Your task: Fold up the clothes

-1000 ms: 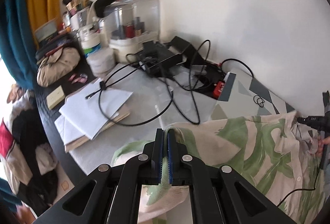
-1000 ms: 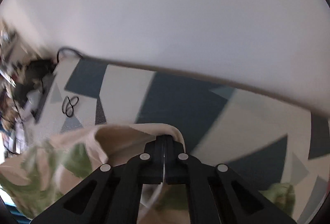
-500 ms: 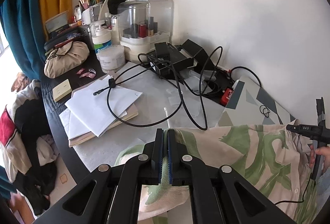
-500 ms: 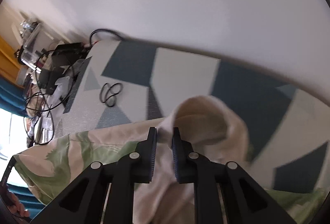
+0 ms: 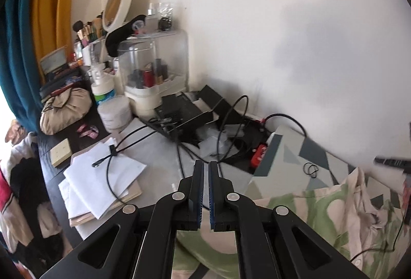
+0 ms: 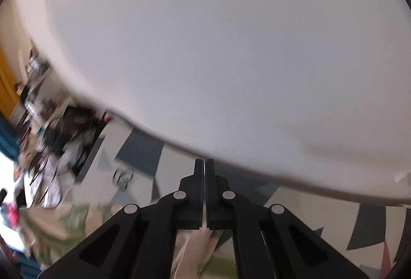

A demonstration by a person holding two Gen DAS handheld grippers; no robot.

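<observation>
Cluttered dresser against a white wall (image 5: 282,22).
Round mirror (image 5: 117,5) beside makeup brushes (image 5: 86,31); clear organizer (image 5: 154,66) behind cotton pads (image 5: 115,112); black cables (image 5: 179,140) over papers (image 5: 100,184); beige pouch (image 5: 66,109) left; patterned cloth (image 5: 290,161) with hair ties (image 5: 310,168) right.

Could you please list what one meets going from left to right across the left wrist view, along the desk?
Teal curtain → beige pouch → stack of white papers → black cables → patterned mat → leaf-print shirt.
</observation>
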